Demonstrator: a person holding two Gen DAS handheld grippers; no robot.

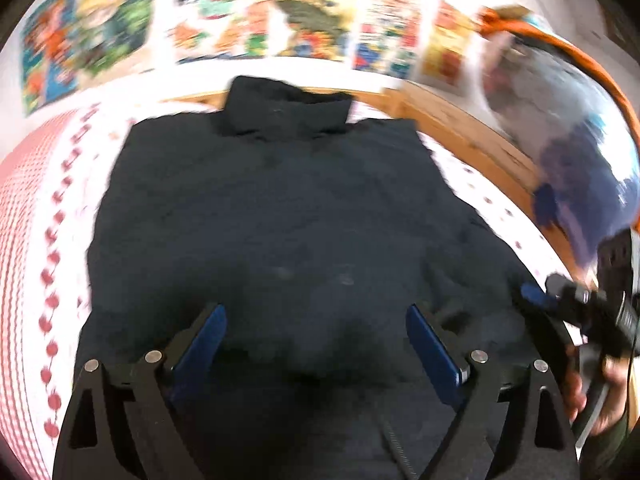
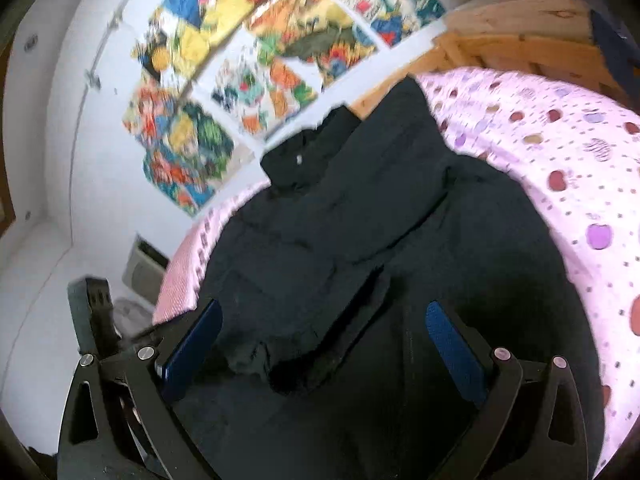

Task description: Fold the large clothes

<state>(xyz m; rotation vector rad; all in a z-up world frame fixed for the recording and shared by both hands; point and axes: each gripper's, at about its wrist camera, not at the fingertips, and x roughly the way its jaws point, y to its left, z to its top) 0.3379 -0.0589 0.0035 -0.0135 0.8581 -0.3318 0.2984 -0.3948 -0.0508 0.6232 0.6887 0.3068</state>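
On the bed [image 1: 28, 216], a dark jacket [image 1: 280, 208] lies spread flat over a white cover printed with red and pink motifs. Both views are motion-blurred.

Left wrist view, left to right: cover with a row of red shapes along the left edge; jacket in the centre, collar [image 1: 286, 106] at the far end toward the wall, body running back under the camera. Left tongs [image 1: 316, 320] stand wide over the near part of the jacket, blue pads well apart, no cloth between them. Wooden bed frame [image 1: 472, 136] runs along the far right. At the right edge the right tongs [image 1: 538, 296] show one blue tip just above the jacket's right edge, with a hand [image 1: 600, 396] on the grip behind.

Right wrist view, left to right: white wall with colourful posters [image 2: 240, 80]; jacket seen at an angle, collar far left, one sleeve [image 2: 320, 336] folded across the body. Right tongs stand wide, pads apart on either side of that sleeve's cuff, not pressing on it. Spotted cover to the right, wooden frame beyond.
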